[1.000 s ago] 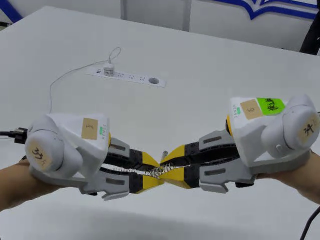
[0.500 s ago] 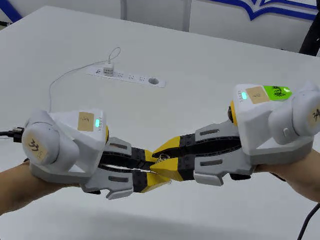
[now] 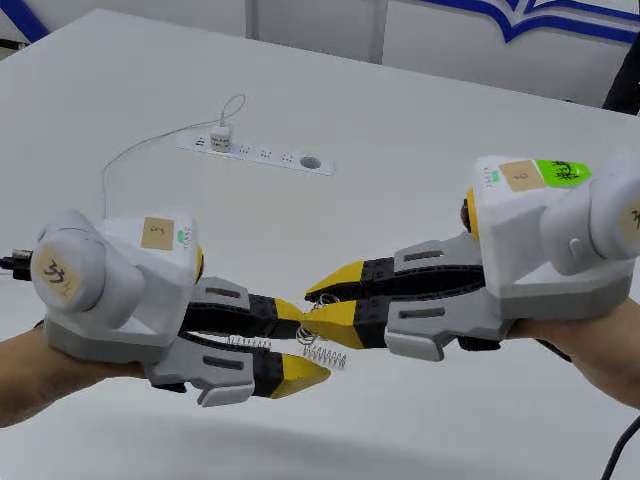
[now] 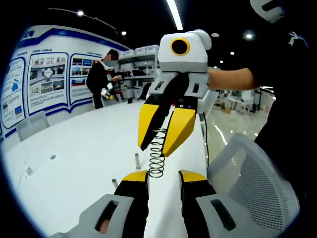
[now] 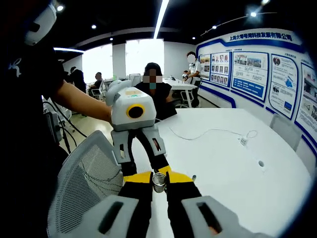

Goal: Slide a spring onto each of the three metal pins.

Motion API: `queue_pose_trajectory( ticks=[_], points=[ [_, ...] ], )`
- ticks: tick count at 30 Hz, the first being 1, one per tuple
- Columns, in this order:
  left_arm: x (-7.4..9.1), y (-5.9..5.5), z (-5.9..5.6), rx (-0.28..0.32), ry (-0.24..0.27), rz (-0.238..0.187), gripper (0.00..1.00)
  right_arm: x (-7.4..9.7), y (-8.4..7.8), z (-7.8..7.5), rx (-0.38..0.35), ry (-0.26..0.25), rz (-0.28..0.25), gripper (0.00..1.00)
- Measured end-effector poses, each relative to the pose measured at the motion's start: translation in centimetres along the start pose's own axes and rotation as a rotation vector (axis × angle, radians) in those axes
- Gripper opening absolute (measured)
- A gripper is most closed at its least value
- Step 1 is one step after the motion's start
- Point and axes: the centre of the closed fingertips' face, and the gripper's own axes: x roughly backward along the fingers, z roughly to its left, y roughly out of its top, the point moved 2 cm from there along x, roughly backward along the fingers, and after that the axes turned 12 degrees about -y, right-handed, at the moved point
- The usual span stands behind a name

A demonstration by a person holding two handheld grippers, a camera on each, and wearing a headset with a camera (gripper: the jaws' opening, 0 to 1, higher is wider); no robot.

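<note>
Right gripper [image 5: 158, 177] tight on spring [image 4: 157, 151], left gripper [image 4: 163, 174] jaws apart.

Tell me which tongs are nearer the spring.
Right. The right tongs are shut on the spring; the left tongs are open, its free end hanging between their tips.

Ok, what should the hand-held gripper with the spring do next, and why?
Probably carry the spring over a bare pin and lower it on: the right hand-held gripper pinches the spring, and the left hand-held gripper is open, so it isn't holding it.
</note>
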Motion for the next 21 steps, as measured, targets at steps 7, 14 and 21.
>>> queue_pose_trajectory(
  ticks=[7, 14, 21],
  points=[
    [0.9, -0.5, 1.1, 0.002, 0.058, 0.018, 0.38, 0.6, -0.3, -1.5, -0.011, -0.048, 0.006, 0.11],
    [2.7, -0.6, 2.4, 0.022, 0.13, 0.009, 0.49, 1.8, -1.3, -4.4, -0.034, -0.136, 0.032, 0.11],
    [4.5, -0.4, 3.5, 0.018, 0.202, -0.001, 0.52, 3.1, -3.0, -7.8, -0.075, -0.241, 0.075, 0.11]
  ],
)
